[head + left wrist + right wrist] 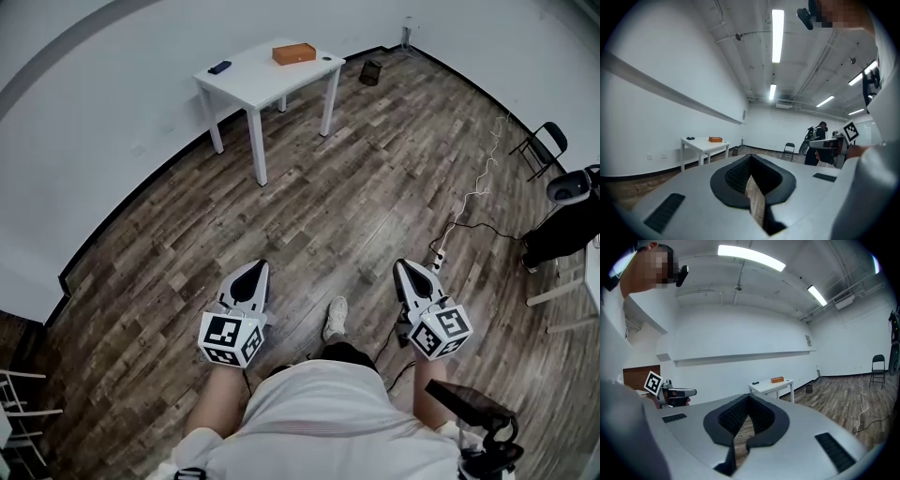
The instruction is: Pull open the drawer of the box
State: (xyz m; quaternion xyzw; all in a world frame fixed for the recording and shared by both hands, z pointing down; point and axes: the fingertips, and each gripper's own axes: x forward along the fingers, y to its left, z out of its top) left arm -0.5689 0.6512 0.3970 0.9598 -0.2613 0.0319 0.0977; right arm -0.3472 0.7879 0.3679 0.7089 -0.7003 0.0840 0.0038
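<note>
The box is small and orange-brown. It rests on a white table far across the room, near the wall. The left gripper view shows the box small on the table, and the right gripper view shows the box the same way. My left gripper and right gripper are held low in front of the person, far from the table. Both are shut with nothing between the jaws. I cannot make out the drawer from here.
A small black object lies on the table's left end. A black bin stands by the far wall. At the right are a folding chair, a white cable and dark equipment. Wooden floor lies between me and the table.
</note>
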